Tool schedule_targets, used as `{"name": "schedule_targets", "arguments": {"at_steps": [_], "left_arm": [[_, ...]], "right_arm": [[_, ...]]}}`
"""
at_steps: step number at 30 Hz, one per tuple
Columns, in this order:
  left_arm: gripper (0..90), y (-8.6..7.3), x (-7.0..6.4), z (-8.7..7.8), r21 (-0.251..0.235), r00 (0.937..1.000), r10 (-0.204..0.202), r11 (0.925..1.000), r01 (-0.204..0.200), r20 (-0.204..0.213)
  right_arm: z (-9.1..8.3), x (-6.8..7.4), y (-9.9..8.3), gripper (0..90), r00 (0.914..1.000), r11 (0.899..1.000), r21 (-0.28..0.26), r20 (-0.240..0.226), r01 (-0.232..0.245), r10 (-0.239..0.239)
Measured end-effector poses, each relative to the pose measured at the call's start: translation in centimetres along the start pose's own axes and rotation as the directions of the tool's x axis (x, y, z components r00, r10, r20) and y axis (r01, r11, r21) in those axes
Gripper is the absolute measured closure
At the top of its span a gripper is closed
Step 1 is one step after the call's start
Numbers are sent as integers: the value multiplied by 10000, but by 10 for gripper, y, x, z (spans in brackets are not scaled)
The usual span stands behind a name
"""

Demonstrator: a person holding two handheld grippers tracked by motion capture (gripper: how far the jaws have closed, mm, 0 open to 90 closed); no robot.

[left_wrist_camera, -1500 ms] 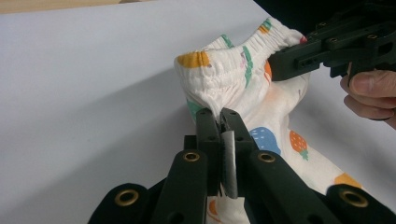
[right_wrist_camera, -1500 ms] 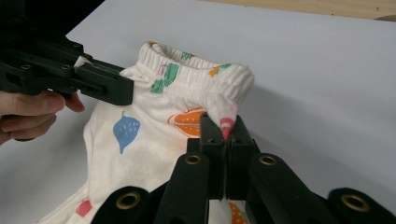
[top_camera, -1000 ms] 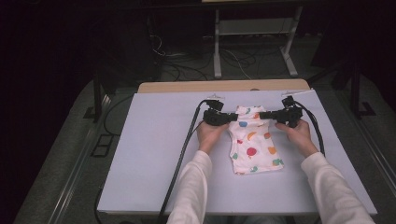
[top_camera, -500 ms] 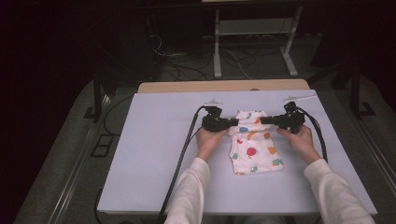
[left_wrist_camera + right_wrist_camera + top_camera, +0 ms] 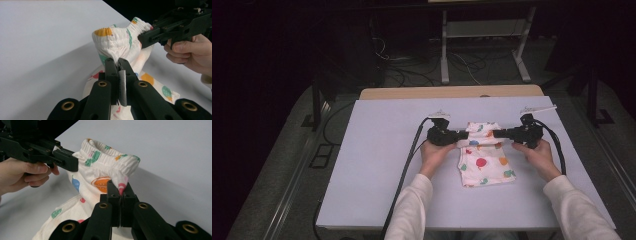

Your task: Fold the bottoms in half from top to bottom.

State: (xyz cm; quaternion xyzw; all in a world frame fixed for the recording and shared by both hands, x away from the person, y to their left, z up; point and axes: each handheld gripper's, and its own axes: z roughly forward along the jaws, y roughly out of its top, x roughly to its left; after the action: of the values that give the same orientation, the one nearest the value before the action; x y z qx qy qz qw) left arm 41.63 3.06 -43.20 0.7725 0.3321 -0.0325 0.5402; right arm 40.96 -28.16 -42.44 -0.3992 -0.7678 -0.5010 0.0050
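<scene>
waistband (image 5: 482, 129): now raised off table | right gripper (image 5: 499, 134): drawn slightly toward the person

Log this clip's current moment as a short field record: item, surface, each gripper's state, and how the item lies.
item: small white garment with coloured prints, elastic waistband
surface: pale table top
left gripper: shut on the waistband's left side
right gripper: shut on the waistband's right side
pose: waistband end lifted between the grippers, lower part resting on the table
hands: one on each gripper, sleeves entering from the bottom of the high view
</scene>
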Motion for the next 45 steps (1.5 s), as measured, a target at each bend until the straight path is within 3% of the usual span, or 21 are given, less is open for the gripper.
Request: {"name": "schedule_targets", "arguments": {"at_steps": [22, 45], "left_arm": [[870, -11, -14, -4, 443, 9981, 523, 9976, -537, 310], [870, -24, -25, -1, 689, 9953, 556, 9957, -611, 795]], "right_arm": [[-7, 10, -11, 872, 9992, 9978, 555, -140, 376, -369], [-13, 14, -22, 870, 9993, 9959, 829, -123, 363, -354]]}}
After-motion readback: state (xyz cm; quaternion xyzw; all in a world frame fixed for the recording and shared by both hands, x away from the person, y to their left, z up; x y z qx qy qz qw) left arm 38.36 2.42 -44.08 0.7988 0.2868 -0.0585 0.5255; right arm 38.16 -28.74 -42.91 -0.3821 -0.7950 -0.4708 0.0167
